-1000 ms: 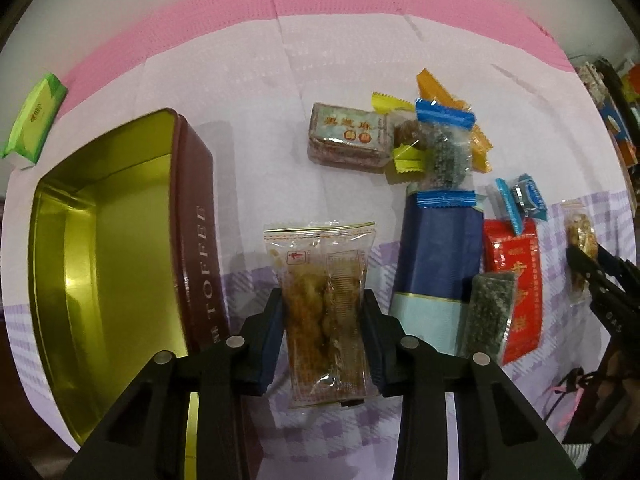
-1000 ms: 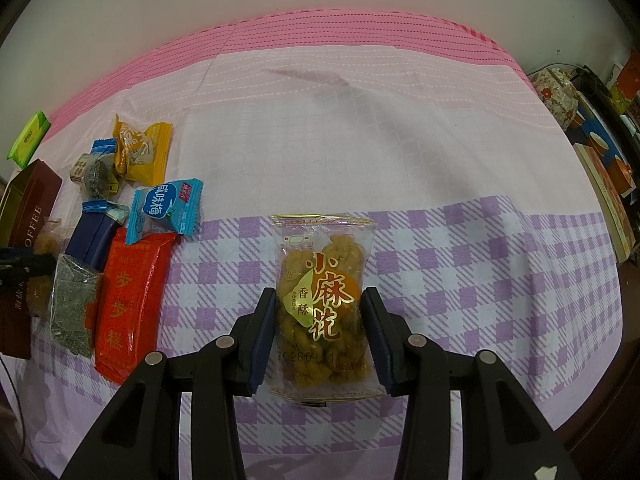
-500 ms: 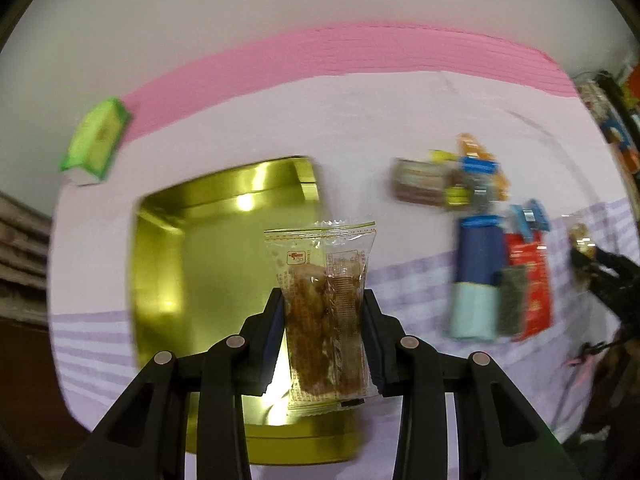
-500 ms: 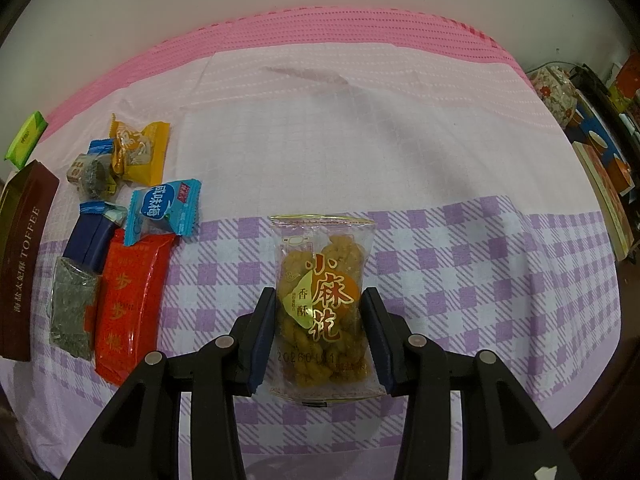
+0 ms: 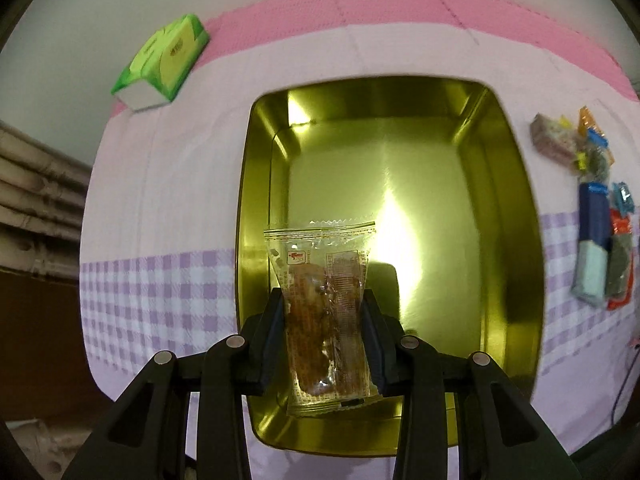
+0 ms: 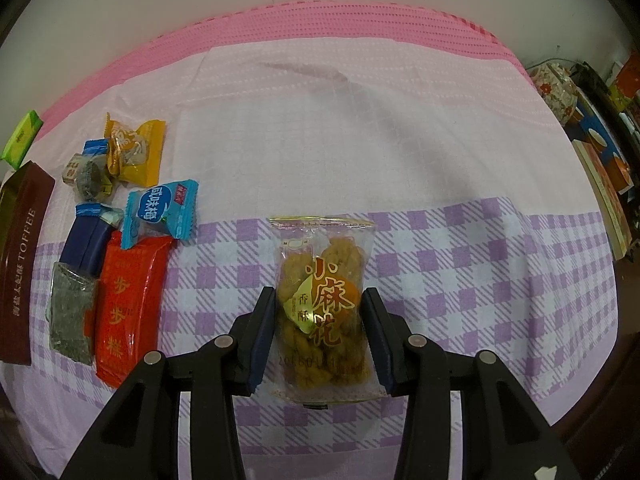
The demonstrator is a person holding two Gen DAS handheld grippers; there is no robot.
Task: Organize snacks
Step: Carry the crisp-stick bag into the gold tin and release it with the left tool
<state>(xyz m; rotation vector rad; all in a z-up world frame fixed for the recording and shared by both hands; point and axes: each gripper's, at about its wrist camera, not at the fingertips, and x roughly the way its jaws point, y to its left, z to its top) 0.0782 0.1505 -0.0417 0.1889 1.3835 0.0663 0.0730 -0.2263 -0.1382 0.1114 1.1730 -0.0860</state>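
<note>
My left gripper [image 5: 323, 328] is shut on a clear packet of brown fried twists [image 5: 324, 320] and hangs over the near left part of the open gold-lined toffee tin [image 5: 516, 216]. The tin's inside holds nothing. My right gripper [image 6: 320, 336] is shut on a second fried-twist packet [image 6: 322, 312] with red characters, above the purple-checked cloth [image 6: 480, 280]. In the right wrist view the tin's brown side [image 6: 22, 264] stands at the far left. Between it and my right gripper lie the other snacks: a red packet [image 6: 128, 304], a blue box [image 6: 86, 244], a light-blue wrapper [image 6: 162, 210], an orange wrapper [image 6: 136, 152].
A green tissue pack [image 5: 164, 64] lies beyond the tin near the pink cloth border. A dark green packet [image 6: 70, 320] lies beside the red one. Books and a patterned jar [image 6: 556, 88] stand past the table's right edge. Brown furniture [image 5: 36, 208] lies left of the table.
My left gripper has carried its packet leftward from beside the tin to over the tin's open inside. The right gripper has stayed still with its packet.
</note>
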